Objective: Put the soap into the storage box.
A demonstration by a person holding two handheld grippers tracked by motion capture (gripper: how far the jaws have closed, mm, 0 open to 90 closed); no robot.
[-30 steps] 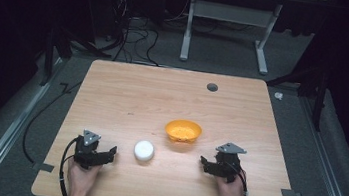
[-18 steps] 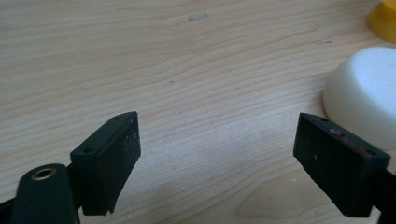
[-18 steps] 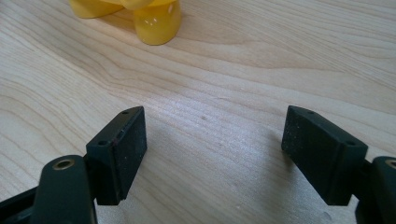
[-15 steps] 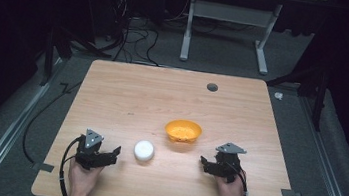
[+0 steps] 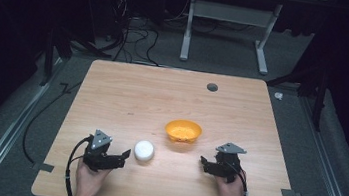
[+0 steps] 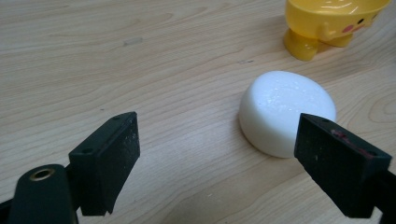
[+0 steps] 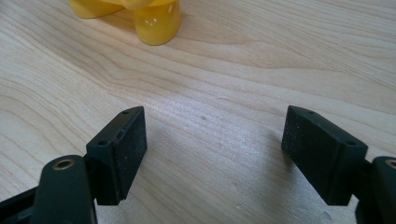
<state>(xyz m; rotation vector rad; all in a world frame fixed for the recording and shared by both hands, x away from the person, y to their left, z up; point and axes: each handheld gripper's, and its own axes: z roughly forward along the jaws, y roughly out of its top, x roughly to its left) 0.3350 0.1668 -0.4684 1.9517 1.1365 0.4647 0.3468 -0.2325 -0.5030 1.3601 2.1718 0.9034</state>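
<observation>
A white round puck (image 5: 144,150) lies on the wooden table (image 5: 172,98) near its front edge. In the left gripper view the puck (image 6: 286,112) sits just ahead of the right-hand jaw. My left gripper (image 5: 123,156) rests low to the puck's left, open and empty; its own view shows the wide gap (image 6: 219,161). A yellow bowl (image 5: 183,131) with small feet stands right of the puck, and its foot (image 7: 156,21) shows ahead of the right gripper. My right gripper (image 5: 203,163) is open (image 7: 215,149), with bare wood between its jaws.
A round dark grommet (image 5: 211,87) sits in the table's far right part. Cables (image 5: 129,37) and a desk frame (image 5: 227,24) stand on the floor beyond the table. Tape marks (image 5: 289,193) lie near the front corners.
The left gripper has edged slightly right, closer to the white puck. The right gripper, the puck and the bowl stay put.
</observation>
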